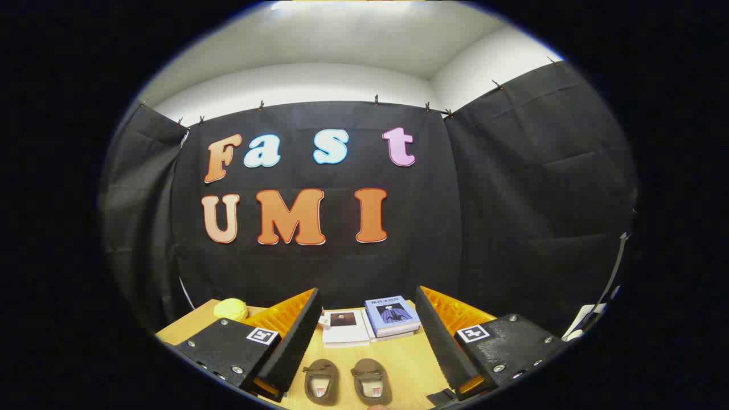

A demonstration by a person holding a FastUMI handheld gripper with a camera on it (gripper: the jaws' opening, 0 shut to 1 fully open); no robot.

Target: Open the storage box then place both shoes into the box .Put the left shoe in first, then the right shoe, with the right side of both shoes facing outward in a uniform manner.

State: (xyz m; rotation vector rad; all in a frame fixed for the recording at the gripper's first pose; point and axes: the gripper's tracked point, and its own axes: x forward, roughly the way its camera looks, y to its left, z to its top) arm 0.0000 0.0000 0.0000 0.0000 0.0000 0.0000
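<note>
Sitting off past the left finger: a yellow soft lump on the wooden table, too small to tell what exactly, maybe a sponge or plush. Moving right, hovering above the tabletop with the gripper spread wide and pinching nothing. Lying between the fingers and low down, close to the camera: a pair of brown slippers, left-hand slipper just beside right-hand slipper, toes pointing away. Resting further out beyond them, still between the fingers: a white book touching a stack of books with a blue cover. Looking for the storage box, not spotting it from here. Guessing nothing is done yet: box not opened, both shoes waiting on the table, left one going in first.
</note>
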